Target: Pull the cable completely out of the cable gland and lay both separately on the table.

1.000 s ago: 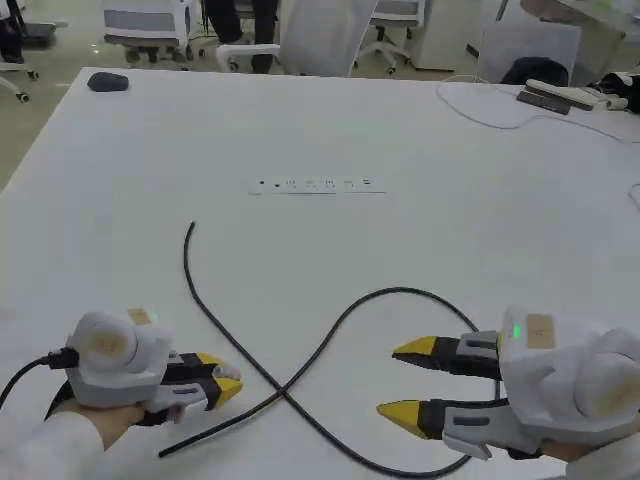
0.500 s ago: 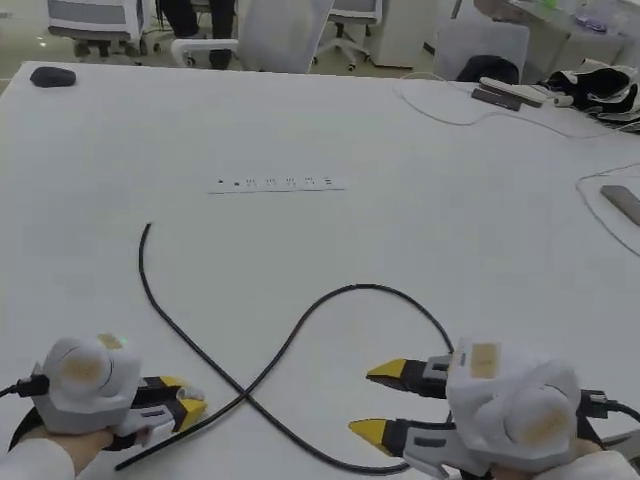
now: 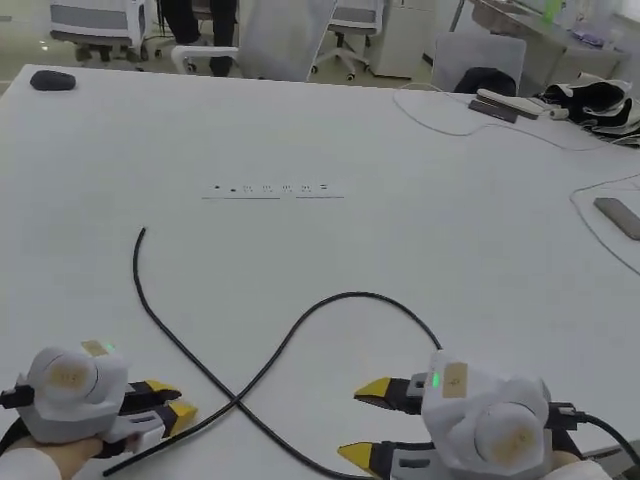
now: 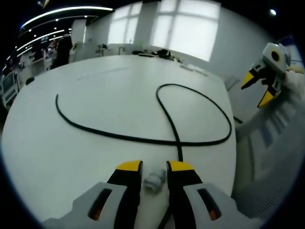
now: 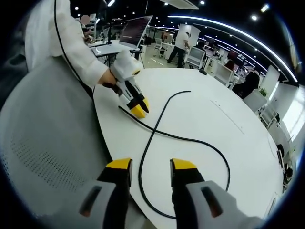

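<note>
The left tongs [image 4: 155,168], low at the near-left edge of the table [image 3: 420,200], stand narrow around the small white cable gland [image 4: 154,180], seemingly pinching it. The black cable [image 3: 350,294] runs from just beside those tips, crosses itself close by, and loops rightward. The right tongs [image 3: 352,424] gape wide, holding nothing, with the loop's near bend lying beneath their tips

cable [image 3: 350,294] on table [image 3: 450,230] | gland [image 4: 153,180] between left tool [image 4: 155,166] jaws
</note>
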A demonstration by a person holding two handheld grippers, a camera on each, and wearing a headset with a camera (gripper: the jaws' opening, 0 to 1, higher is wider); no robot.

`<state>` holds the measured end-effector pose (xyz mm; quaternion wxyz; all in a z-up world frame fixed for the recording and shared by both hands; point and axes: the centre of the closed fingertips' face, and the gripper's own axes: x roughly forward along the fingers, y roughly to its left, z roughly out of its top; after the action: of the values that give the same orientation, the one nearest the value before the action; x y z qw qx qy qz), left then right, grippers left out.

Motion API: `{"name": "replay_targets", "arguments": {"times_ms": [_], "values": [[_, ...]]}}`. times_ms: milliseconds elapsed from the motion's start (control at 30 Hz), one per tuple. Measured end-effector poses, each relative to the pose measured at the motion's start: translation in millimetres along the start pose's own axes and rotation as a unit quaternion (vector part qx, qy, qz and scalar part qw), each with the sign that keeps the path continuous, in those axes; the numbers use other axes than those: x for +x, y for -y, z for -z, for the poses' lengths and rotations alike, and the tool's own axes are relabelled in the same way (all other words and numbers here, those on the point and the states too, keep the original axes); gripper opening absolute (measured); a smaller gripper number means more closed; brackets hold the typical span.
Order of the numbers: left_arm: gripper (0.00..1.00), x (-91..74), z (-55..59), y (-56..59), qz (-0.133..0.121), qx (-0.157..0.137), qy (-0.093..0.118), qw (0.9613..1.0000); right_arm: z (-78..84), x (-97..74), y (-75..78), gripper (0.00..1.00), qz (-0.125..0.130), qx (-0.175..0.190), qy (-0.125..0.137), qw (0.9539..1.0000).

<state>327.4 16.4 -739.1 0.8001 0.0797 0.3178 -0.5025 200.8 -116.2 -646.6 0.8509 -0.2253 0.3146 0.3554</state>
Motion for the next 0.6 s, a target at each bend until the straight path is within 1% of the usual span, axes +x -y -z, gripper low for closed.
{"name": "replay_targets", "arguments": {"times_ms": [100, 133, 200, 267, 300, 333, 367, 400, 467, 500, 533, 567, 600], "values": [[0.24, -10.9, -8.3, 2.5, -0.004, 0.002, 0.01, 0.9999, 0.9, 0.5, -1.1, 0.32, -0.003, -0.004, -0.003, 1.0], [0.25, -17.7, -12.8, 4.2, -0.005, 0.003, 0.016, 0.9998, 1.5, 0.6, -1.6, 0.33, -0.004, -0.004, -0.005, 1.0], [0.29, -29.1, -17.5, 6.8, -0.003, 0.001, 0.023, 0.9997, 1.8, 0.5, -1.5, 0.34, -0.004, -0.001, -0.004, 1.0], [0.31, -44.4, -23.4, 9.1, -0.009, 0.012, 0.029, 0.9995, 1.1, -0.1, 0.2, 0.35, -0.002, 0.006, 0.0, 1.0], [0.32, -47.7, -24.6, 9.7, -0.01, 0.012, 0.03, 0.9994, 0.2, -0.8, 1.3, 0.36, 0.0, 0.012, 0.003, 0.9999], [0.33, -58.3, -28.5, 11.0, -0.013, 0.011, 0.037, 0.9992, 0.2, -0.8, 1.9, 0.36, 0.001, 0.016, 0.004, 0.9999], [0.34, -64.2, -30.3, 11.9, -0.015, 0.008, 0.038, 0.9991, 2.2, -0.8, 2.2, 0.37, 0.003, 0.019, -0.003, 0.9998], [0.35, -75.7, -33.7, 14.4, -0.017, 0.001, 0.036, 0.9992, 3.4, -0.6, 2.1, 0.37, 0.003, 0.02, -0.007, 0.9998], [0.37, -91.8, -42.8, 18.4, -0.022, 0.005, 0.05, 0.9985, 3.6, -0.4, 1.9, 0.4, 0.003, 0.027, -0.007, 0.9996], [0.4, -102.8, -46.5, 22.0, -0.025, 0.003, 0.049, 0.9985, 3.9, -0.2, 1.0, 0.42, 0.001, 0.039, -0.006, 0.9992], [0.43, -110.0, -48.7, 24.7, -0.027, 0.003, 0.051, 0.9984, 4.8, 0.0, 1.4, 0.44, 0.0, 0.048, -0.008, 0.9988], [0.47, -120.2, -52.1, 28.4, -0.029, 0.0, 0.056, 0.998, 6.9, 0.2, 3.5, 0.47, 0.003, 0.053, -0.011, 0.9985], [0.53, -126.5, -54.4, 30.5, -0.032, -0.005, 0.06, 0.9977, 7.9, 0.2, 4.7, 0.5, 0.005, 0.057, -0.012, 0.9983]]}}
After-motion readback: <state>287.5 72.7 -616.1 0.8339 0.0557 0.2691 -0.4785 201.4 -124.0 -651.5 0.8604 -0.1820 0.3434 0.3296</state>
